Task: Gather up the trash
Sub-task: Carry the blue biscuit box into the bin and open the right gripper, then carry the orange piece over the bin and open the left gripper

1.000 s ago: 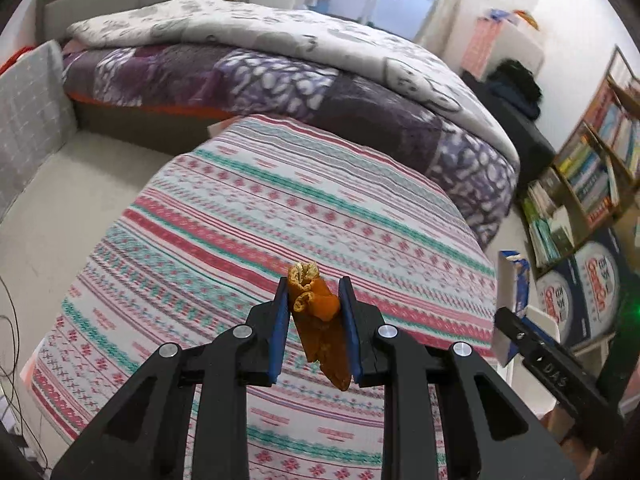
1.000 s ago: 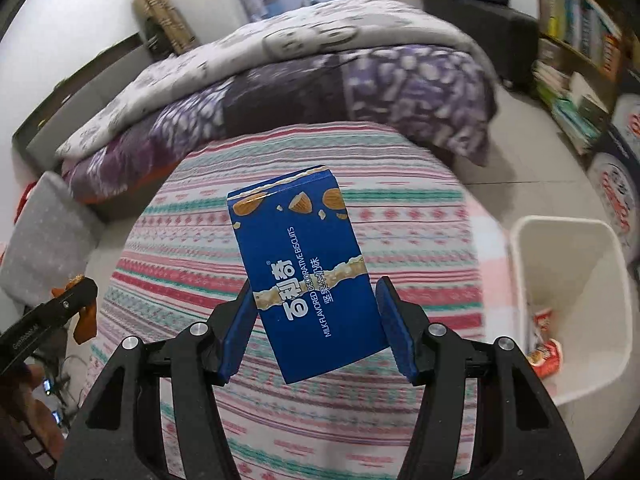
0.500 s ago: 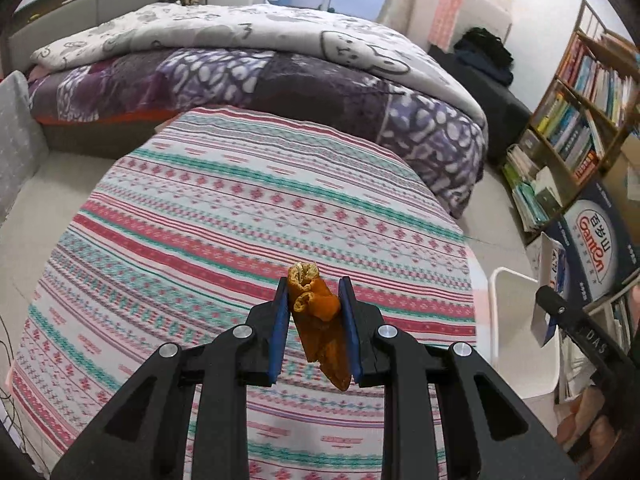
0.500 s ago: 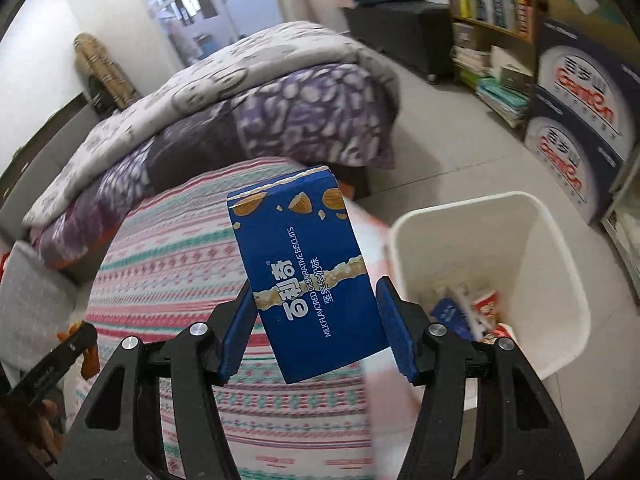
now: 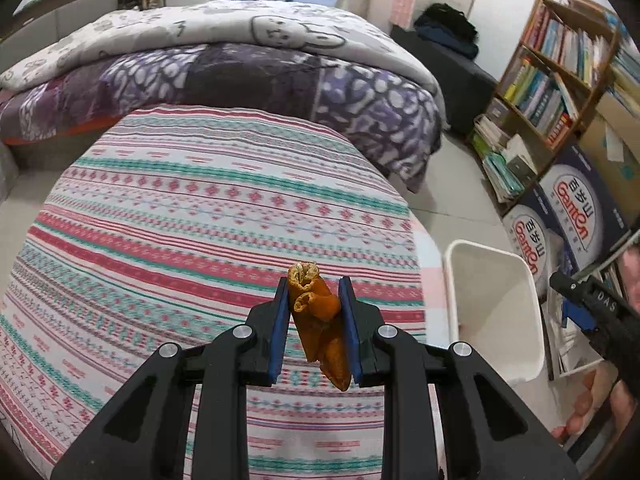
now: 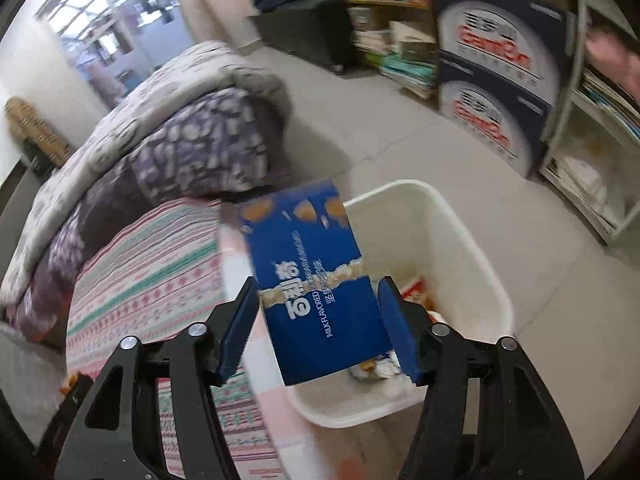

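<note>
My left gripper [image 5: 314, 320] is shut on a curled orange peel [image 5: 318, 320] and holds it above the striped tablecloth [image 5: 200, 220]. My right gripper [image 6: 320, 320] has its jaws spread wide around a blue biscuit box [image 6: 312, 284], which looks blurred and loose between the pads, above the white trash bin [image 6: 472, 248]. The bin holds several wrappers [image 6: 416, 296]. The bin also shows in the left wrist view [image 5: 492, 304], right of the table, with the right gripper [image 5: 592, 312] beyond it.
A bed with a purple and grey quilt [image 5: 240, 64] lies behind the table. A bookshelf [image 5: 560, 72] and blue cartons [image 5: 576, 216] stand on the right past the bin. Tiled floor [image 6: 400, 136] surrounds the bin.
Both grippers swung right toward the bin. The right gripper now sits over the bin, its jaws have spread apart, and the blue box has gone blurred between them.
</note>
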The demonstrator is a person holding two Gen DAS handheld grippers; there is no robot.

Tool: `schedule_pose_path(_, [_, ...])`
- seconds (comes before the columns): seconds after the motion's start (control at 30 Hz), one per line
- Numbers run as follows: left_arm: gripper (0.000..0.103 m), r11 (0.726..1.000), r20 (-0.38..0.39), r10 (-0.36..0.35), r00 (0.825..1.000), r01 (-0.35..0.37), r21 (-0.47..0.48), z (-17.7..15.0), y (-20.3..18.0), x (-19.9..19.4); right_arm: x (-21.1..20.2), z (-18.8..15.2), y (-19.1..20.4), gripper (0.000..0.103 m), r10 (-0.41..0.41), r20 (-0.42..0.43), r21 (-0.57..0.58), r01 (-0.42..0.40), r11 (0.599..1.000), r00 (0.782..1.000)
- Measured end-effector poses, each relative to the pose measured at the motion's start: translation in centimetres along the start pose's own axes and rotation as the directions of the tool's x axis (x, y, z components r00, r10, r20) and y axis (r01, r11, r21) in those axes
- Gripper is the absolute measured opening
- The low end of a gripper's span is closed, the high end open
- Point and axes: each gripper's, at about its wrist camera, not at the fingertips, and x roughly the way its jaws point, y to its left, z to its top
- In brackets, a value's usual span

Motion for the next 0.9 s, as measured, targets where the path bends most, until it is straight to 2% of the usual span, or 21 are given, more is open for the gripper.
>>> schedule_pose_path(0.03, [0.025,1.000,-0.004,-0.008,1.000,0.008,0.007,-0.1,-0.6,0.2,-0.1,0.3,-0.9,0.072,-0.014,0.002,0.024,0.014,1.000,1.000])
schedule_pose_path(0.2, [0.025,0.998,-0.025,-0.053,0.998,0.054,0.037,-0.6,-3.5,1.4,-0.9,1.1,-3.6,0.084,-0.063,0.029,0.086,0.060,0.994,0.998])
schedule_pose_path(0.33, [0.025,0.994,-0.043,-0.084,0.996,0.087,0.072,-1.2,-6.4,2.3,-1.5,1.7,-5.5,0.090,-0.089,0.047,0.133,0.082,0.988,0.995])
schedule_pose_path(0.47, [0.025,0.984,-0.076,-0.132,0.988,0.140,0.106,-1.9,-9.4,3.2,-1.9,2.1,-7.3,0.091,-0.083,0.044,0.182,0.074,0.981,0.996])
schedule_pose_path(0.67, [0.025,0.958,-0.129,-0.232,0.964,0.250,0.141,-2.9,-14.4,4.5,-3.1,2.6,-9.1,0.093,-0.068,0.062,0.226,0.052,0.973,0.996])
schedule_pose_path(0.8, [0.025,0.932,-0.156,-0.314,0.936,0.335,0.135,-2.9,-17.1,5.1,-3.9,2.9,-10.5,0.093,-0.056,0.079,0.269,0.033,0.963,0.995])
schedule_pose_path(0.87, [0.037,0.924,-0.159,-0.346,0.925,0.365,0.111,-2.4,-18.1,5.5,-4.4,3.2,-11.1,0.093,-0.050,0.094,0.291,0.021,0.956,0.994])
schedule_pose_path(0.9, [0.051,0.923,-0.162,-0.354,0.921,0.372,0.099,-2.3,-18.4,5.7,-4.7,3.2,-11.4,0.093,-0.052,0.102,0.297,0.019,0.955,0.993])
